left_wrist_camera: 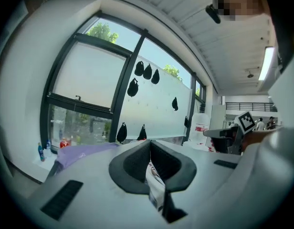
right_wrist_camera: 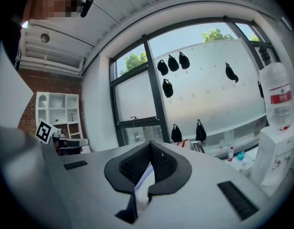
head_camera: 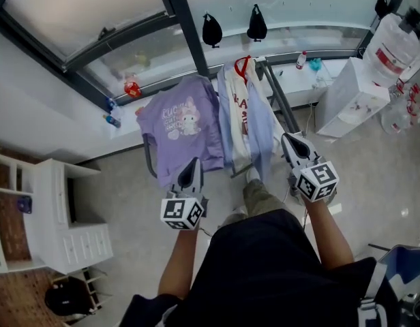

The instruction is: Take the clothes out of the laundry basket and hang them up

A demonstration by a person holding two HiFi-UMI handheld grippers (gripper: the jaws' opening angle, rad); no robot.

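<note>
Several clothes hang on a drying rack (head_camera: 282, 104) by the window: a purple printed T-shirt (head_camera: 183, 125) on the left, light blue and white garments (head_camera: 247, 114) beside it. Both grippers are held up in front of the rack, apart from the clothes. My left gripper (head_camera: 192, 163) sits just below the purple shirt's hem, shut with nothing in it (left_wrist_camera: 149, 147). My right gripper (head_camera: 290, 139) is to the right of the blue garment, also shut and empty (right_wrist_camera: 149, 149). The purple shirt (left_wrist_camera: 82, 151) shows at the left in the left gripper view.
A white shelf unit (head_camera: 60, 216) stands at the left, with a black bag (head_camera: 67, 295) on the floor near it. At the right stand a white cabinet (head_camera: 353, 94) and a large water bottle (head_camera: 394, 46). Black pouches (head_camera: 211, 29) hang on the window. A blue container (head_camera: 408, 264) is at the lower right.
</note>
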